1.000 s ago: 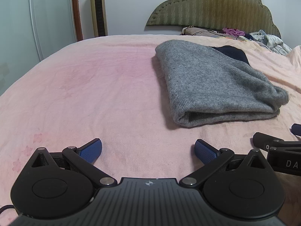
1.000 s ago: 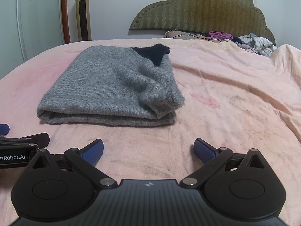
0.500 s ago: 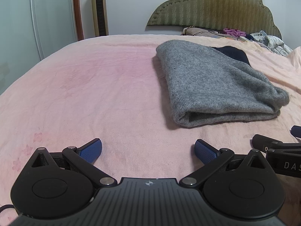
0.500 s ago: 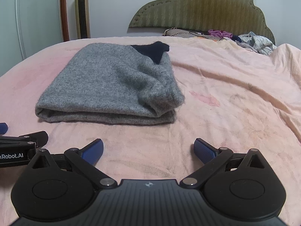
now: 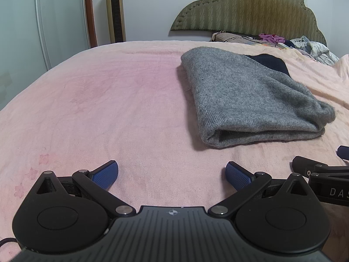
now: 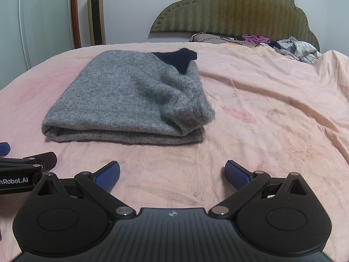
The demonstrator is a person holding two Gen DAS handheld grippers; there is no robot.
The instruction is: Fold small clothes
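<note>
A grey knit garment lies folded in a flat rectangle on the pink bed cover, with a black part showing at its far end. It also shows in the right wrist view, black part at the far right corner. My left gripper is open and empty, short of the garment and to its left. My right gripper is open and empty, short of the garment's near folded edge. Each gripper shows at the edge of the other's view.
A pile of loose clothes lies at the head of the bed by the olive headboard. A gold tower fan and a white wardrobe stand past the bed's far left. The cover is wrinkled on the right.
Both grippers stay open and nearly still. The views shift slightly; the garment has not moved.
</note>
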